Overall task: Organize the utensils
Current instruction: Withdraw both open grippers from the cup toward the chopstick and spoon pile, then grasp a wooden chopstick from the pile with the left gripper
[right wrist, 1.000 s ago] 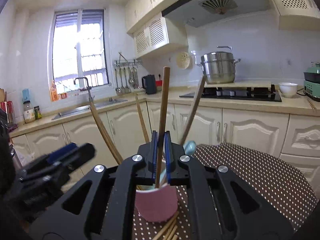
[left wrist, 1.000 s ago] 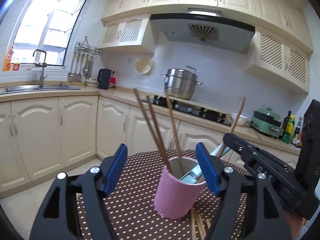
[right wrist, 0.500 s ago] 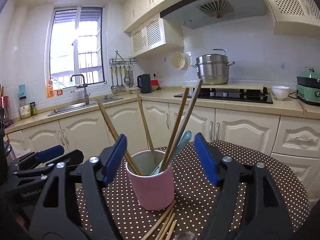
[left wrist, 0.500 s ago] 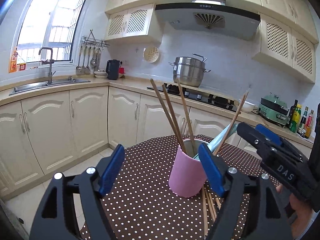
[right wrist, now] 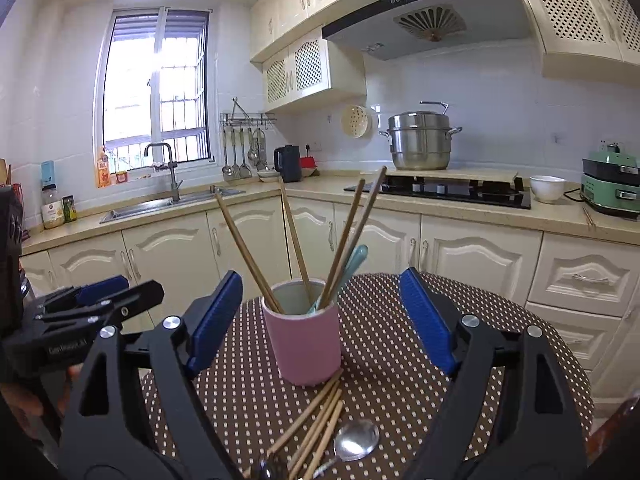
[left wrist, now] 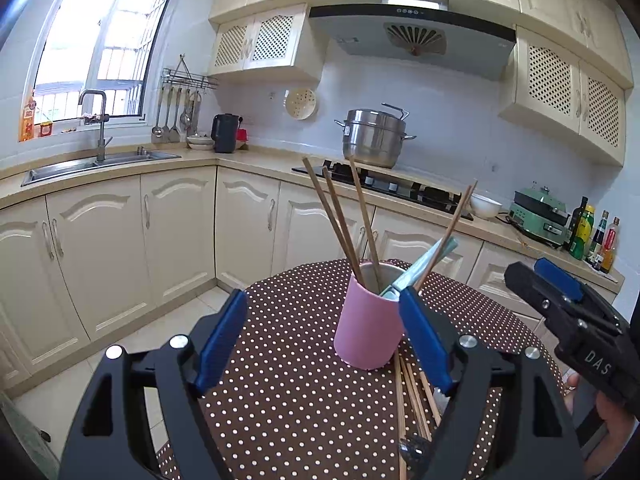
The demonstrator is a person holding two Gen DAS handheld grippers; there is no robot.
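Your left gripper [left wrist: 324, 344] and right gripper [right wrist: 322, 320] both stood wide open and empty around one smooth pink cylindrical cup [right wrist: 304, 344] holding four wooden chopsticks [right wrist: 246, 248] on the dotted tablecloth [right wrist: 400, 376].

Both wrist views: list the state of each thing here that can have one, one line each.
Left gripper: open, empty.
Right gripper: open, empty.
Pink cup: upright, holding chopsticks and a teal-handled utensil.
Loose chopsticks: lying on the table by the cup.
Metal spoon: lying on the table.
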